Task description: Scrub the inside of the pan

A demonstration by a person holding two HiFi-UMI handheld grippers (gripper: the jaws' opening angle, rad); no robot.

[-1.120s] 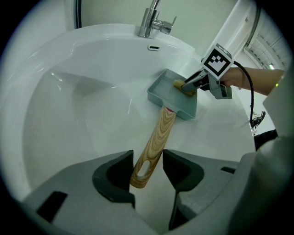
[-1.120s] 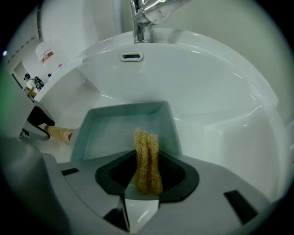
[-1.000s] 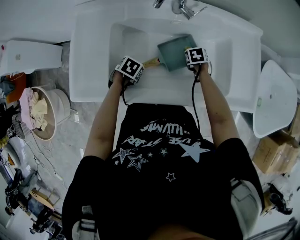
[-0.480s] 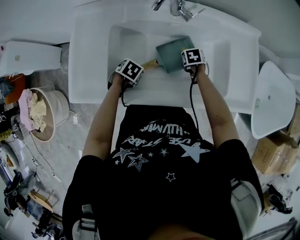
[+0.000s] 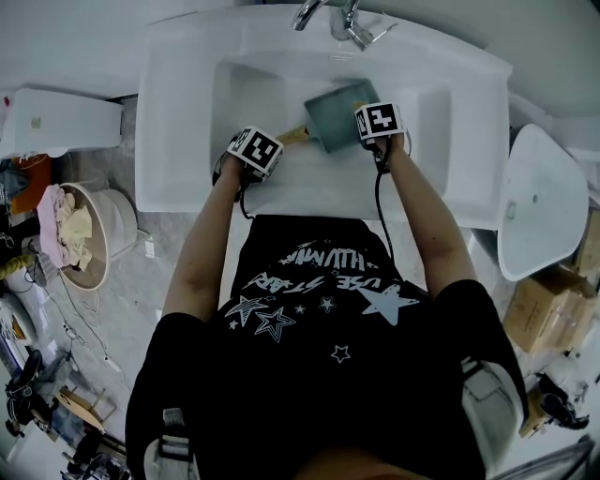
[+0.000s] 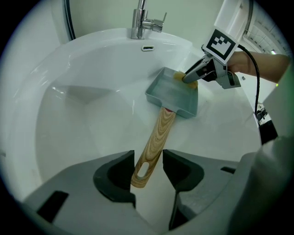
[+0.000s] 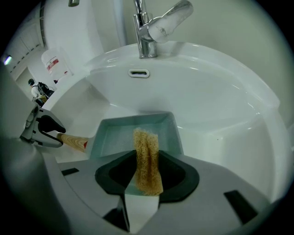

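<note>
A teal square pan (image 5: 334, 112) with a wooden handle (image 5: 295, 134) lies in the white sink (image 5: 187, 112). My left gripper (image 5: 279, 141) is shut on the end of that handle (image 6: 158, 137), seen between its jaws (image 6: 148, 167). My right gripper (image 5: 364, 105) is shut on a yellow mesh scrubber (image 7: 147, 160) and holds it over the pan's inside (image 7: 133, 131). In the left gripper view the right gripper (image 6: 188, 79) presses the scrubber (image 6: 191, 83) at the far right corner of the pan (image 6: 172, 94). The right gripper view shows the left gripper (image 7: 48, 131) on the handle (image 7: 73, 141).
A chrome tap (image 5: 342, 21) stands at the back of the sink, with an overflow slot (image 7: 138, 72) below it. On the floor to the left stand a white toilet (image 5: 56, 120) and a bucket of cloths (image 5: 80, 234). A white basin (image 5: 539, 202) and cardboard boxes (image 5: 544, 305) are on the right.
The head view has drifted, so sink, pan and both grippers sit slightly further left. Both holds are unchanged and the scrubber stays at the pan.
</note>
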